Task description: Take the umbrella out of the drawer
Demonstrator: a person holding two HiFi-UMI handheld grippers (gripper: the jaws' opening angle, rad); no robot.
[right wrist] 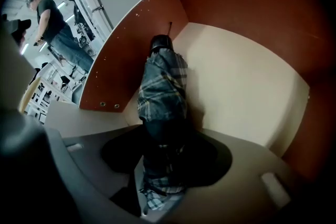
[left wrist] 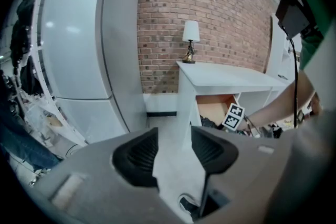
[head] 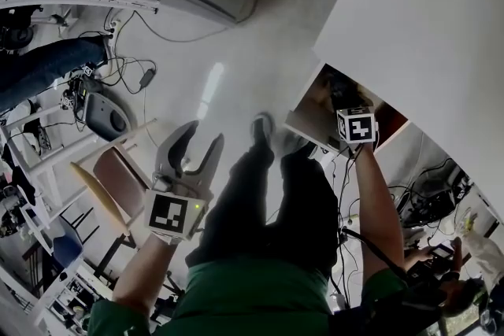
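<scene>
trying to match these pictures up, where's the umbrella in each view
Head view: not distinguishable; the right gripper reaches into the drawer over it.
Left gripper view: not distinguishable; only the drawer shows.
Right gripper view: centre, plaid umbrella between the closing jaws.
Shared landmark: the drawer's reddish-brown inside.

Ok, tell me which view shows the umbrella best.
The right gripper view: the plaid umbrella lies in the drawer along its side wall, between the jaws of the right gripper, which are closing. In the head view the right gripper covers it. The left gripper view shows only the distant drawer, the umbrella indistinct.
</scene>
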